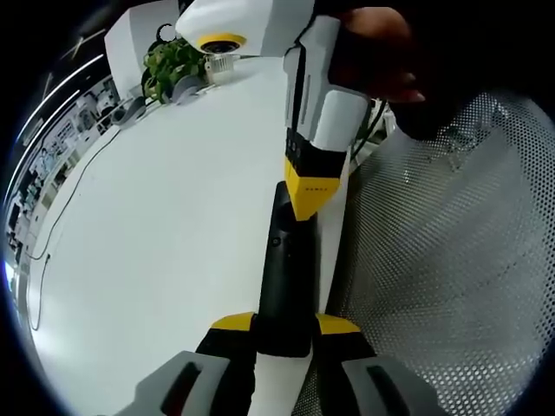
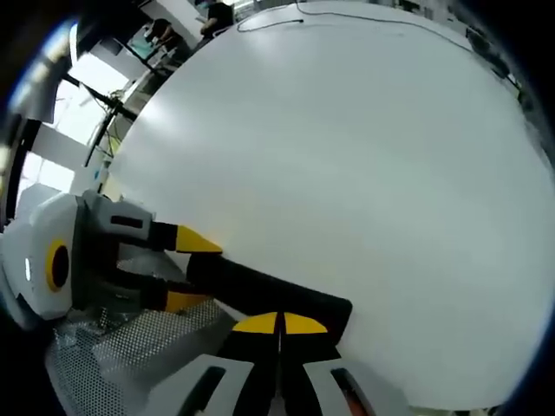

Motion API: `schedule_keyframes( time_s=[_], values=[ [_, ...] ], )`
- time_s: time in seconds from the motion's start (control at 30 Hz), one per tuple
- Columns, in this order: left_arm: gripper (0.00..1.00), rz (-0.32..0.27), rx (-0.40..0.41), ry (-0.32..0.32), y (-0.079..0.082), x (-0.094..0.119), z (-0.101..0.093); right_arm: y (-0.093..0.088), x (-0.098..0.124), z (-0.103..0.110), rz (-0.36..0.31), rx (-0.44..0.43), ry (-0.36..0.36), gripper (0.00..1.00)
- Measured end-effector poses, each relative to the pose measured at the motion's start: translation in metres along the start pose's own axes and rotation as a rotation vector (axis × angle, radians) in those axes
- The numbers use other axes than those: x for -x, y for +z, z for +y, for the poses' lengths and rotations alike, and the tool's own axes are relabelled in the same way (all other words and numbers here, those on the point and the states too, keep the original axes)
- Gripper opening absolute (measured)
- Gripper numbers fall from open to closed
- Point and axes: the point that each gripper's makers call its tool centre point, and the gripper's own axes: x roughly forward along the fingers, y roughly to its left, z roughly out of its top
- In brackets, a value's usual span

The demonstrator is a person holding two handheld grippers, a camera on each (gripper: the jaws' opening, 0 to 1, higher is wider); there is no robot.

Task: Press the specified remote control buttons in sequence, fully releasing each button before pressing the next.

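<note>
A long black remote control (image 1: pixel 282 260) lies lengthwise between the yellow-tipped jaws of my left gripper (image 1: pixel 284 324), which is shut on its near end above the white table (image 1: pixel 156 243). My right gripper (image 1: pixel 310 192) comes down from the top with its jaws together, the yellow tip resting on the remote's upper face. In the right gripper view the same remote (image 2: pixel 260 290) runs left to right. The right gripper (image 2: pixel 279 324) is shut with its tips on the remote, and the left gripper (image 2: pixel 189 270) clamps the remote's left end.
A perforated metal mesh surface (image 1: pixel 442 260) lies right of the table edge. A potted green plant (image 1: pixel 173 65) and a white box (image 1: pixel 139 35) stand at the far end. A thin dark cable (image 1: pixel 61 217) trails along the table's left side. A hand (image 1: pixel 381 52) holds the right gripper.
</note>
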Motion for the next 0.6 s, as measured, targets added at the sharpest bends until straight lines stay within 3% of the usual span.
schedule_keyframes(
  time_s=[0.17, 0.5, 0.6],
  values=[
    [0.24, 0.002, 0.002, -0.001, 0.0005, -0.0001, 0.0, 0.0015, -0.0005, -0.0012, -0.007, -0.002, -0.008, 0.0],
    [0.25, 0.005, -0.003, -0.008, 0.0009, -0.0005, -0.0002, 0.0006, -0.0044, -0.0003, 0.021, 0.14, -0.083, 0.0],
    [0.25, 0.006, -0.005, -0.009, 0.0008, -0.0007, -0.0001, 0.0008, -0.0032, -0.0021, 0.017, 0.11, -0.064, 0.0]
  ],
)
